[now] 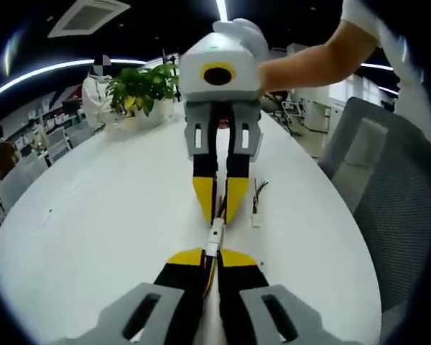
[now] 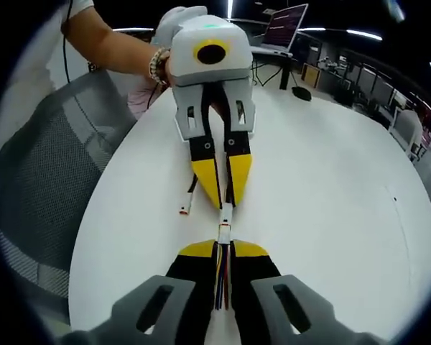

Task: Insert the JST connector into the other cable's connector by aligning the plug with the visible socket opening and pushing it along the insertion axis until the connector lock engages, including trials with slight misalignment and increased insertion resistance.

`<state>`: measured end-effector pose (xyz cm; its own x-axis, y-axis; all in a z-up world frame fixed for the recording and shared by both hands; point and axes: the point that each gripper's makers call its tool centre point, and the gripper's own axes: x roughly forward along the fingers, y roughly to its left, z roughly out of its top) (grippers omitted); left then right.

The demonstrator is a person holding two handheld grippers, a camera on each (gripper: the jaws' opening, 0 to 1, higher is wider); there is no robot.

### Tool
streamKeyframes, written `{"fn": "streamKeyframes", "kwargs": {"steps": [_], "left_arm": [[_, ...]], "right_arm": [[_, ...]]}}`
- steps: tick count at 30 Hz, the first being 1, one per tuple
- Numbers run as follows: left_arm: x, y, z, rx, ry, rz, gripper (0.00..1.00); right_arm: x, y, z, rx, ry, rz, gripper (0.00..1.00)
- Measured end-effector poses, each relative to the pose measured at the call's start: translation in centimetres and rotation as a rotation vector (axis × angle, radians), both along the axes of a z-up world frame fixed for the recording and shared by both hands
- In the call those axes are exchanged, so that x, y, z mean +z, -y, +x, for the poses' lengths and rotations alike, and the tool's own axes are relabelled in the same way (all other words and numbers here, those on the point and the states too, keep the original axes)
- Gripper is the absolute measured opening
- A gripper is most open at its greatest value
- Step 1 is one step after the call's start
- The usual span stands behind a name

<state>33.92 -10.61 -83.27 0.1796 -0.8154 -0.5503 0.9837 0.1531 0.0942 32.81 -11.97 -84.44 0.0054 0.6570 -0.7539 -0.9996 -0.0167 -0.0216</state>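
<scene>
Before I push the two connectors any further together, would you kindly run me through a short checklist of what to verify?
1. Left gripper shut on its cable: ok, jaws closed around the wires.
2. Right gripper shut on its cable: ok, coloured wires run back between the jaws.
3. White connectors in line between the facing jaw tips: ok, they look roughly straight in both views.
4. Plug fully seated, lock engaged: cannot tell, the joint is too small to read.
5. Spare cable on the white table apart from the joint: ok, it lies off to the side.
</scene>
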Motion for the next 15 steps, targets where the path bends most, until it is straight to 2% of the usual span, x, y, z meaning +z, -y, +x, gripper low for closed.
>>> {"fn": "streamKeyframes", "kwargs": {"steps": [15], "left_arm": [[-0.9, 0.2, 0.3, -0.005, -0.027, 0.009, 0.0]], "right_arm": [[-1.2, -0.1, 0.8, -0.005, -0.024, 0.007, 0.03]]}}
